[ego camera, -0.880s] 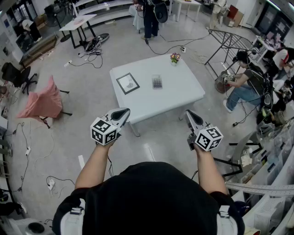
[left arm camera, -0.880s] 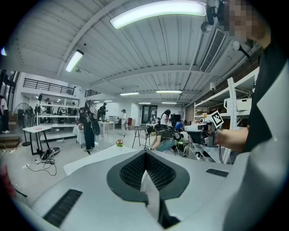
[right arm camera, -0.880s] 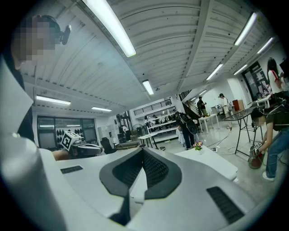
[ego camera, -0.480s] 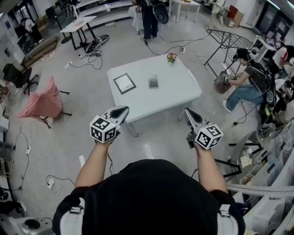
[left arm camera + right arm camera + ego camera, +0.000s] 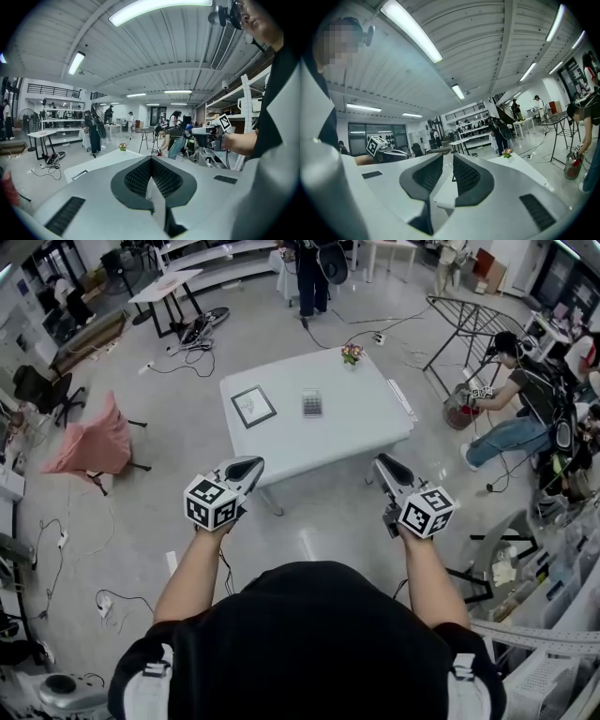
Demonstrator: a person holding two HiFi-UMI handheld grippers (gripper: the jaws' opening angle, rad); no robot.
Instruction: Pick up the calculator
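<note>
A small grey rectangular calculator (image 5: 312, 403) lies flat near the middle of a white square desk (image 5: 375, 423), just right of a dark-framed picture (image 5: 253, 406). A small pot of flowers (image 5: 352, 354) stands at the far edge. Well short of the desk, over the pale floor (image 5: 309, 535), are 2 grippers. The left gripper (image 5: 249, 466) has closed, empty jaws. The right gripper (image 5: 385, 465) has jaws slightly apart, holding nothing.
</note>
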